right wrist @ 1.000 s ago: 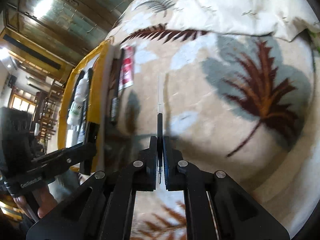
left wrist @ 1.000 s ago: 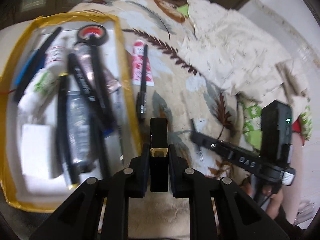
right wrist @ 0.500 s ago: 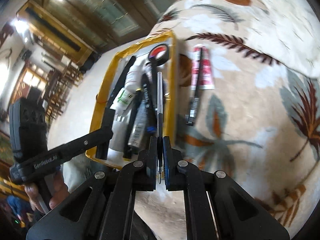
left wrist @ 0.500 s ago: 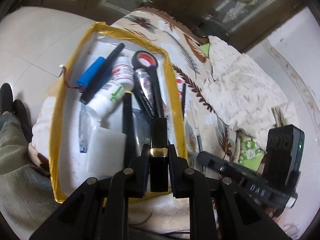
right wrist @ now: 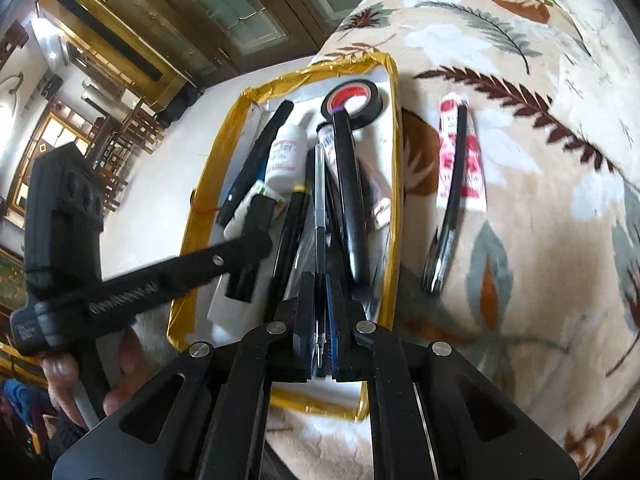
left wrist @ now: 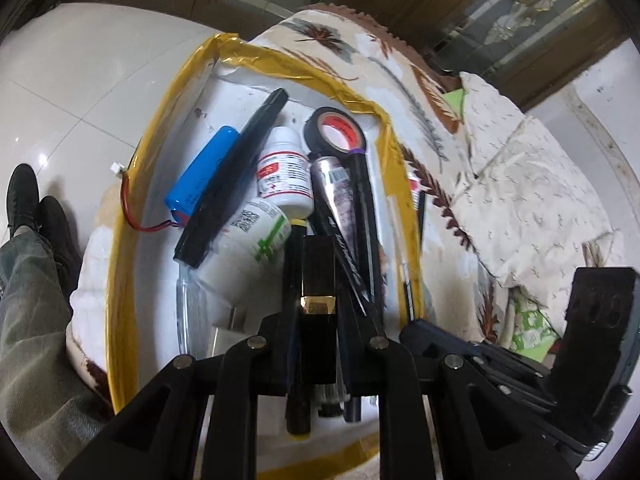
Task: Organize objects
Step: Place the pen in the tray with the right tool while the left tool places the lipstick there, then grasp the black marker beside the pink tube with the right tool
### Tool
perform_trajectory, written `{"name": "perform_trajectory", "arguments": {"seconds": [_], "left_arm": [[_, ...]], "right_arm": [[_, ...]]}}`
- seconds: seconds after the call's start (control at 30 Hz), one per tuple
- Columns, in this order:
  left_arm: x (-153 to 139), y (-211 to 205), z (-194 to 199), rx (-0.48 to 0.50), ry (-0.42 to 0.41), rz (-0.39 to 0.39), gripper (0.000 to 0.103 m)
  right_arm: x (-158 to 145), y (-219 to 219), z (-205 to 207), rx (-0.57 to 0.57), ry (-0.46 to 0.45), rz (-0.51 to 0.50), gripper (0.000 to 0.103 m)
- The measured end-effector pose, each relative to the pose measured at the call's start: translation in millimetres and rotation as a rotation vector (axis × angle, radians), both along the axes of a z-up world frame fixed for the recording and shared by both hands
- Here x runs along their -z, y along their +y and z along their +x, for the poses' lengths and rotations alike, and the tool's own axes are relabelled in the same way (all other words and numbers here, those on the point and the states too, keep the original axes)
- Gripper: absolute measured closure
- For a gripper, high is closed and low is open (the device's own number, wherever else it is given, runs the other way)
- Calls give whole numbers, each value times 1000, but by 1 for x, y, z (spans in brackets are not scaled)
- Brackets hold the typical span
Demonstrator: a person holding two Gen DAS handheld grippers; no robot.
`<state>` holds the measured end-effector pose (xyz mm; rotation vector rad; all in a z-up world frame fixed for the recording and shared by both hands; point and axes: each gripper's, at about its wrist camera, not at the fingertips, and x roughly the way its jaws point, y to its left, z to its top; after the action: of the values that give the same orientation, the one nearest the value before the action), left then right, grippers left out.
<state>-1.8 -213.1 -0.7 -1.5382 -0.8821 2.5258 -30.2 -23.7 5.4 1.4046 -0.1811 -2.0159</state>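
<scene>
Yellow-rimmed tray (left wrist: 120, 240) on leaf-patterned blanket (right wrist: 520, 240), crowded with pens and bottles. Above it — left gripper (left wrist: 318, 320) clamped on black lipstick tube (left wrist: 318, 276); right gripper (right wrist: 319, 312) clamped on thin pen (right wrist: 319, 200), long axes running straight ahead between fingers.

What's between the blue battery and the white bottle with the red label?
A long black tube lies slantwise between the blue battery and the red-labelled white bottle, in the left wrist view.
</scene>
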Motion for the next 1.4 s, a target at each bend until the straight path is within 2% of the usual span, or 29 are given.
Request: {"name": "perform_trajectory", "arguments": {"seconds": [0.17,0.7,0.8,0.87,0.9,0.93,0.97,1.0,1.03,1.17,1.23,1.33,1.4], "left_arm": [[6,-4,1,-40,8,-36,87],[7,-13,5,-59,20,7,86],[7,-16,6,-59,21,35,83],[7,-17,8,-61,29,61,73],[5,-18,9,-61,39,77,67],[4,-18,10,-60,47,88,56],[2,-19,12,-61,67,100,49],[-1,-19,13,-63,80,100,47],[-5,-19,16,-68,102,88,46],[-18,-15,24,-67,162,44,43],[-21,-9,24,-52,161,10,43],[-29,2,24,-30,173,-25,43],[-35,11,26,-23,179,-6,43]], "right_arm": [[2,-11,-11,-13,-7,8,98],[14,-50,-12,-85,6,85,98],[17,-50,-9,-76,11,107,97],[19,-46,-10,-71,-16,74,97],[19,-44,-10,-68,-27,60,93],[19,-41,-10,-66,-39,43,90],[19,-38,-9,-68,-44,29,83],[17,-35,-8,-68,-47,11,76],[14,-31,-6,-62,-44,-8,75],[-9,-4,3,-36,1,-74,74],[-17,17,6,-5,15,-94,74],[-17,46,6,46,21,-85,74],[-8,65,4,87,8,-69,74]]}}
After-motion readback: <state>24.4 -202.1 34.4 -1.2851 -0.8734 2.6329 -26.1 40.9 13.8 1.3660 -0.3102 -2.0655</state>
